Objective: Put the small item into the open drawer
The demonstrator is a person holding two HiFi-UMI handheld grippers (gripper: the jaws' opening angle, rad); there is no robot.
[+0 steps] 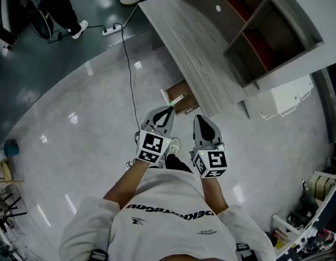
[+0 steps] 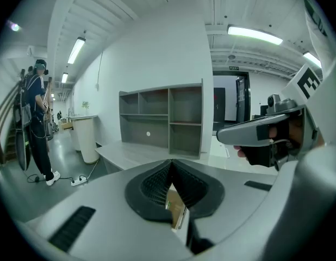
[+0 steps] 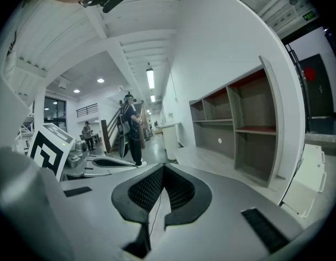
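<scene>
The small item [image 2: 176, 208] is seen as a thin, flat tan piece with a pale edge, pinched between the ribbed black pads of the left gripper [image 2: 170, 170], whose jaws are closed fully onto it. In the head view the small item [image 1: 176, 99] sticks out past the tip of the left gripper [image 1: 169, 110], a green end showing, and lies in the picture over the near edge of the open drawer [image 1: 185, 103]; its height above the drawer cannot be told. The brown drawer is seen pulled out from under the grey wood-grain desk [image 1: 195, 42], just above the centre of the frame.

The right gripper [image 1: 199, 118] is held just beside the left one, at its right in the frame, both pointed toward the desk. In the right gripper view the jaws of the right gripper [image 3: 163, 168] are closed tip to tip, and nothing is held between them.

A grey shelf unit [image 1: 260, 31] with red-lined compartments stands on the desk at the upper right. A black cable [image 1: 130, 80] is run across the pale floor to a white power strip [image 1: 111, 30] at the upper left. Another person [image 2: 40, 124] is seen standing at the far left of the left gripper view.
</scene>
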